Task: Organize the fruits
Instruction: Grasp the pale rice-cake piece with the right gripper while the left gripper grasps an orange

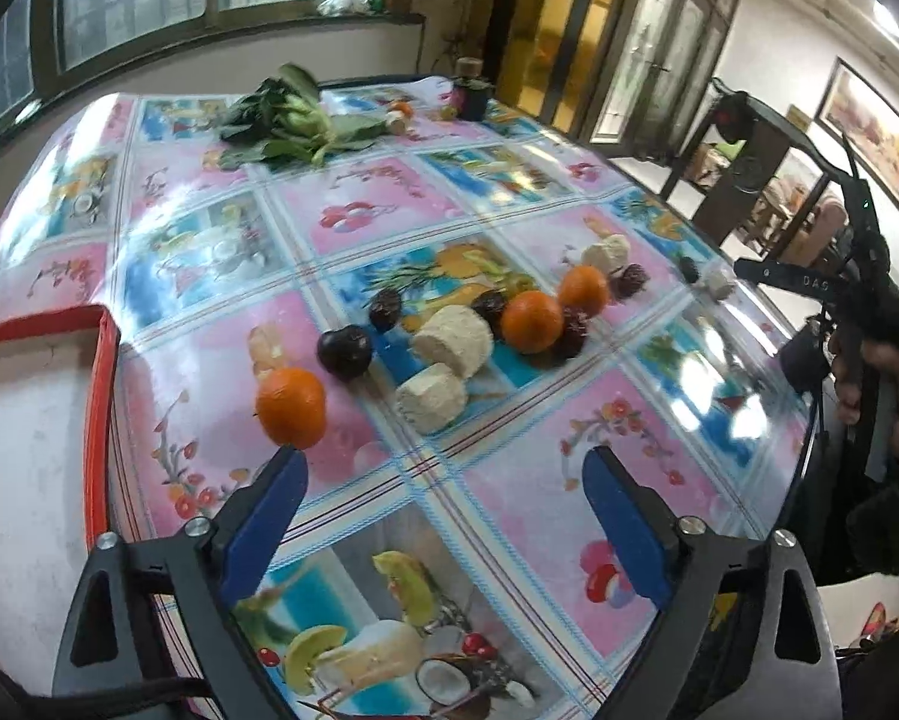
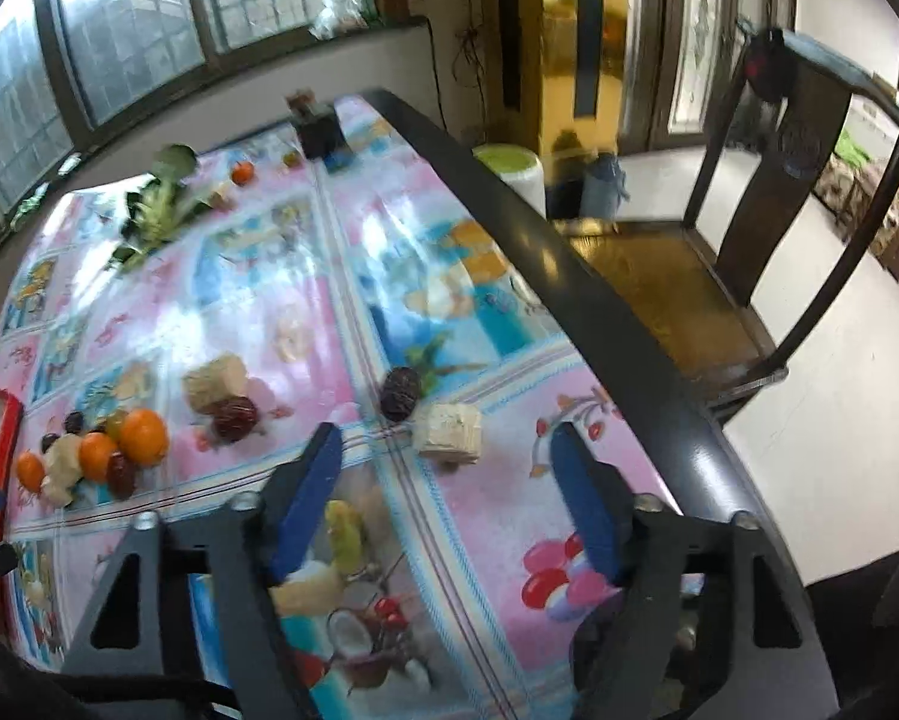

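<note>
Left gripper hovers over the counter, jaws wide apart and empty. An orange sits just ahead of its left jaw tip; the red-rimmed box lies to that jaw's left. Right gripper also gapes empty, with a pale block just ahead between its jaws and what looks like a dark date, blurred, behind it

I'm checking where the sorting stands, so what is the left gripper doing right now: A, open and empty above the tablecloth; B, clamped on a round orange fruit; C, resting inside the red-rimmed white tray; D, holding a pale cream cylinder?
A: the left gripper has its blue fingers spread wide with only the flowered plastic tablecloth between them.
</note>
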`<state>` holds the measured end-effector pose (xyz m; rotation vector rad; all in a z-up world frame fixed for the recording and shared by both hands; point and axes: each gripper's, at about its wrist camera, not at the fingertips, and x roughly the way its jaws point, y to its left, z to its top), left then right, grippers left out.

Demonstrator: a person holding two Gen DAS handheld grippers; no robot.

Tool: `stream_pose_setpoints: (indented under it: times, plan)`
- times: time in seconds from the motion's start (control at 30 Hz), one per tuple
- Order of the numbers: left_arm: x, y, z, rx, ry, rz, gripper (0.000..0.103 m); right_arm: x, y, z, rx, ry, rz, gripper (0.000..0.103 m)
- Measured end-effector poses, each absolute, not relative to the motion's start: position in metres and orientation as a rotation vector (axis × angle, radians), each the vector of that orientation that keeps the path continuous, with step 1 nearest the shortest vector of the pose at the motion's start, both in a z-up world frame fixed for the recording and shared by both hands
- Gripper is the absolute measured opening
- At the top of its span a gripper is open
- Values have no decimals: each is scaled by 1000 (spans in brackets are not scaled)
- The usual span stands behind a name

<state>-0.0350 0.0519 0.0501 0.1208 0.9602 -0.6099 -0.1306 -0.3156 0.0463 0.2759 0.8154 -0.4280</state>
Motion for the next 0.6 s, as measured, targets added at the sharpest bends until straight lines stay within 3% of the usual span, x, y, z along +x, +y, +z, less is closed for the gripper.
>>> stream_pose_setpoints:
  times: [0.1, 0.33, 0.37, 0.4, 0.6]
  plan:
    - [-34, 51, 48, 111, 972, -628, 84, -121, -317, 38, 246, 853, -432, 59]
    - [-25, 57, 45, 58, 1005, -655, 84, -108, -305, 24, 128, 912, -449, 57]
    - [-24, 58, 45, 48, 1008, -655, 84, -107, -304, 20, 130, 925, -437, 53]
    - [-20, 62, 45, 41, 1009, -635, 84, -106, -305, 17, 142, 934, -423, 42]
    - [3, 70, 38, 126, 1031, -586, 84, -110, -308, 13, 209, 910, -393, 33]
